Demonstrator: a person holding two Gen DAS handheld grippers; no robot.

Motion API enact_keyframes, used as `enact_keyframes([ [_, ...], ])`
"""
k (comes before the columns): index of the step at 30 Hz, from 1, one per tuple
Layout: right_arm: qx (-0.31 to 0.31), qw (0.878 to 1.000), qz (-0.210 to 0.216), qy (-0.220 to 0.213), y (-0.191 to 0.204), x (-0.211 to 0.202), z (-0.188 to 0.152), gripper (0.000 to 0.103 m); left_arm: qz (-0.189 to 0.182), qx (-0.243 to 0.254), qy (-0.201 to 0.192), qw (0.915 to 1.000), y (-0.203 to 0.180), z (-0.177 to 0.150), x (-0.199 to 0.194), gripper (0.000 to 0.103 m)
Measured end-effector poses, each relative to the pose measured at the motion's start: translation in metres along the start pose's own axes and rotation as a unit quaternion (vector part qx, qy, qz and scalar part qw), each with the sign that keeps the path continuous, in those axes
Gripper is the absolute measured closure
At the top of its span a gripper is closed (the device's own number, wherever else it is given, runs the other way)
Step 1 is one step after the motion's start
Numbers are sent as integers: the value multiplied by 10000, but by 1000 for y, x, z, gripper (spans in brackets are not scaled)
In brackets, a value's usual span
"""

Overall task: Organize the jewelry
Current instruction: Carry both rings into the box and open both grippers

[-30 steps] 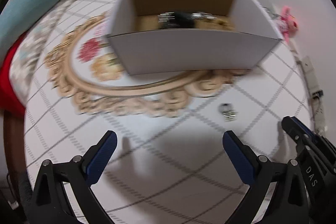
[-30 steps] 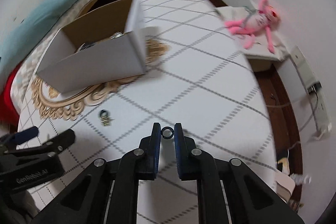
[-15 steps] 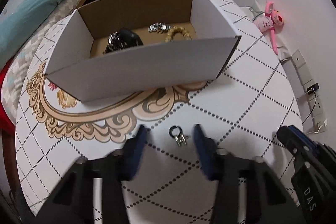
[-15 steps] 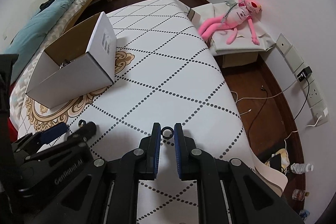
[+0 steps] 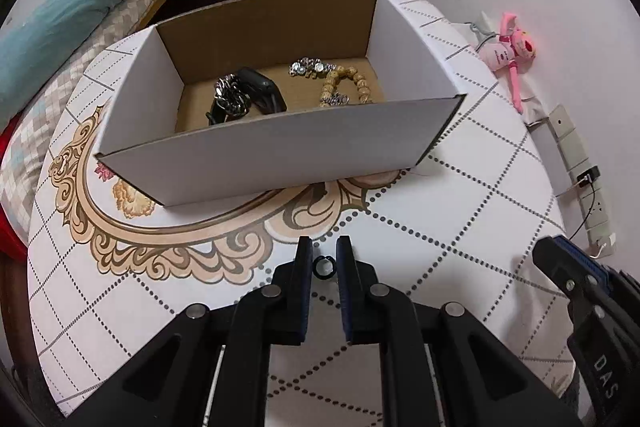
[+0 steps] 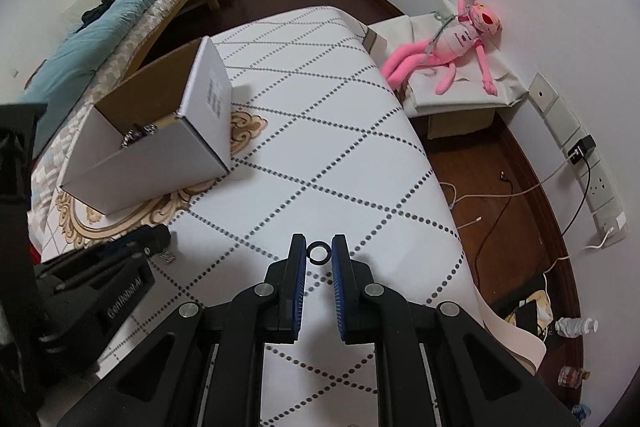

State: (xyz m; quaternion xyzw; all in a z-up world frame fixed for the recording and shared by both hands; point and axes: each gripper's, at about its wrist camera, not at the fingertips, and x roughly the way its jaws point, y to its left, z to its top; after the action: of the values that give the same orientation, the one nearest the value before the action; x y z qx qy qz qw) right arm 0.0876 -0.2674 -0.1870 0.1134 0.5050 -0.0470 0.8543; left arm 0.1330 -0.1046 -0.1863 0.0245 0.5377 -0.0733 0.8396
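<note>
In the left wrist view my left gripper [image 5: 323, 254] hangs just over the tablecloth, in front of the box. Its jaws are closing tight on a small dark ring [image 5: 323, 273], the pads pressing it from both sides. The white cardboard box [image 5: 280, 151] holds a black watch [image 5: 260, 89], a silver chain [image 5: 227, 95], a wooden bead bracelet [image 5: 352, 81] and a sparkly bracelet [image 5: 310, 67]. In the right wrist view my right gripper [image 6: 319, 251] is shut on another small ring [image 6: 319, 259]. It sits to the right of the left gripper [image 6: 152, 239], under whose tip a silvery bit [image 6: 168, 257] shows.
The round table [image 6: 340, 131] has a white dotted-diamond cloth and drops off to a wooden floor on the right. A pink plush toy [image 6: 460, 43] lies on a low box by the wall. Sockets and cables [image 6: 584, 155] run along that wall, and a bed with a teal blanket [image 6: 120, 23] stands behind.
My left jaws went from wide open to shut around the small ring piece that lay on the cloth. Both views pulled back from the box. The right gripper kept its ring.
</note>
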Motion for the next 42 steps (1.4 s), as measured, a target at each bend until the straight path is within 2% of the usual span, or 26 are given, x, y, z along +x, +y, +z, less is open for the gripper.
enact_keyframes([
  [9, -77, 9989, 407, -236, 20, -30, 16, 90, -391, -87, -464, 9981, 21, 10, -69, 94],
  [14, -229, 9959, 765, -426, 43, -50, 40, 90, -569, -234, -703, 9956, 41, 43, -103, 94],
  [19, -422, 9913, 1081, -629, 73, -60, 78, 90, -577, -300, -730, 9952, 55, 77, -107, 94],
  [23, -569, 9895, 1217, -531, 93, -49, 110, 90, -553, -388, -486, 9965, 69, 98, -88, 94],
  [27, -678, 9898, 1249, -88, 108, -16, 137, 90, -536, -519, -196, 9970, 82, 109, -65, 94],
  [33, -711, 9891, 1174, 542, 113, 32, 151, 90, -768, -773, 489, 9928, 101, 124, -25, 93],
  [39, -753, 9859, 1175, 923, 114, 55, 159, 89, -433, -790, 715, 9934, 106, 135, -18, 91],
  [40, -759, 9856, 1171, 950, 115, 55, 160, 89, -397, -812, 715, 9933, 107, 136, -19, 85],
  [41, -796, 9853, 1145, 988, 116, 56, 162, 88, -354, -846, 716, 9932, 108, 137, -20, 71],
  [42, -816, 9855, 1116, 986, 116, 56, 163, 86, -328, -870, 686, 9933, 109, 138, -22, 62],
])
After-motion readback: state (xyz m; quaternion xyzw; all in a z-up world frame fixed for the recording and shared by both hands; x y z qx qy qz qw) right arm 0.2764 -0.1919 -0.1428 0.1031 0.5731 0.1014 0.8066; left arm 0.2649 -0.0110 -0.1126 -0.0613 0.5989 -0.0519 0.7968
